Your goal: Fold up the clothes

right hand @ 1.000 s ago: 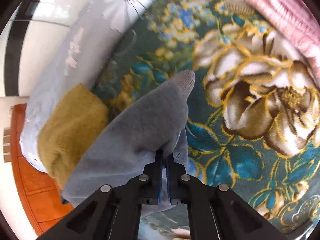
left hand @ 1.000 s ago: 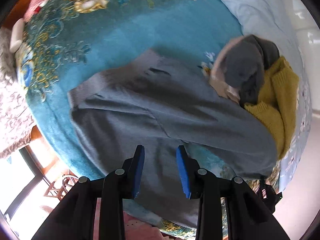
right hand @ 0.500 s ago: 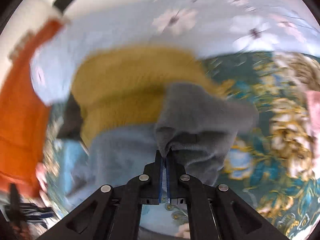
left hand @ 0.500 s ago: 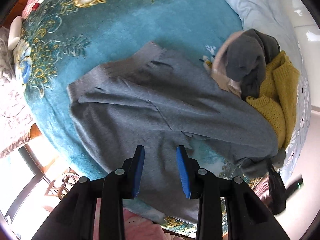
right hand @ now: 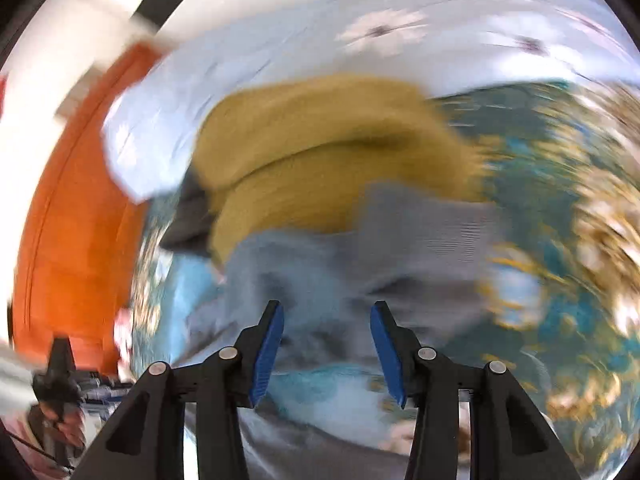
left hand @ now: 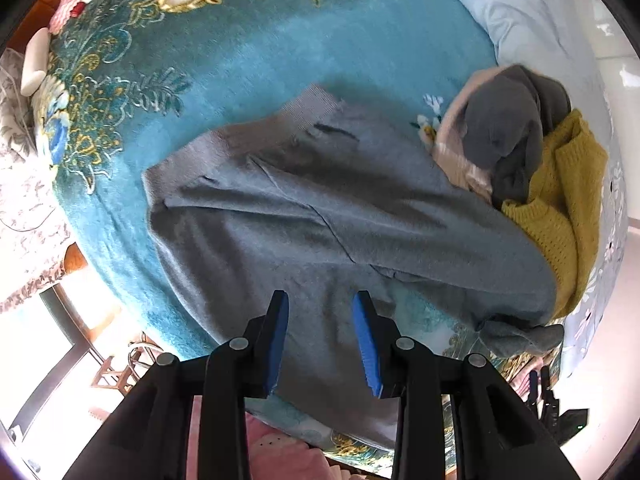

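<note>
A grey sweater (left hand: 304, 216) lies spread on the teal floral bedspread (left hand: 248, 40), one sleeve folded across its body toward the right. My left gripper (left hand: 322, 312) is open and empty, held above the sweater's near part. My right gripper (right hand: 326, 320) is open and empty above the grey sleeve (right hand: 400, 248), which lies on the bed below it. The right wrist view is motion-blurred.
A mustard knit sweater (left hand: 568, 200) and a dark grey garment (left hand: 508, 128) over a beige one are piled at the sweater's right; the mustard one also shows in the right wrist view (right hand: 320, 152). A pale blue floral quilt (left hand: 520, 12) lies beyond. An orange wooden panel (right hand: 68, 220) stands left.
My right gripper carried the grey sleeve across toward the mustard sweater, then opened and let it go. The sleeve now lies folded across the sweater. My left gripper stayed open.
</note>
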`<move>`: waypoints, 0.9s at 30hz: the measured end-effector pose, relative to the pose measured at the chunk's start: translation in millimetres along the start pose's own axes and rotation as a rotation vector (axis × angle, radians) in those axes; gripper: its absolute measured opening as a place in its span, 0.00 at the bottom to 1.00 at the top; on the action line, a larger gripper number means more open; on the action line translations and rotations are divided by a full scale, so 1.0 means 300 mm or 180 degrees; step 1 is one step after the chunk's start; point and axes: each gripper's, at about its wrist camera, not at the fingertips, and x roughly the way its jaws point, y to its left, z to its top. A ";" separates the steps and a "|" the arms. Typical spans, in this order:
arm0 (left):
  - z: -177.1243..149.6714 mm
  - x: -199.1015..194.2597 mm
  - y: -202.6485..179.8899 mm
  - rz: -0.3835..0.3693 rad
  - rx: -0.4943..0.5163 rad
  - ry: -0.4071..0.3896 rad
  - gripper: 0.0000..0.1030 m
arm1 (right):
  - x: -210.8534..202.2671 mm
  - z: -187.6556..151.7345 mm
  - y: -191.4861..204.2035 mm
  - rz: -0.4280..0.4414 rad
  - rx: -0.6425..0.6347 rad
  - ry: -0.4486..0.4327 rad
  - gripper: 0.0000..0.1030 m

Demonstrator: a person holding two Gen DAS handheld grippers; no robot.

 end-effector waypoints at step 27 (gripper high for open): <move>-0.008 0.019 -0.111 0.0007 0.0129 -0.0004 0.33 | -0.104 0.004 -0.454 0.0586 0.2160 -0.0586 0.08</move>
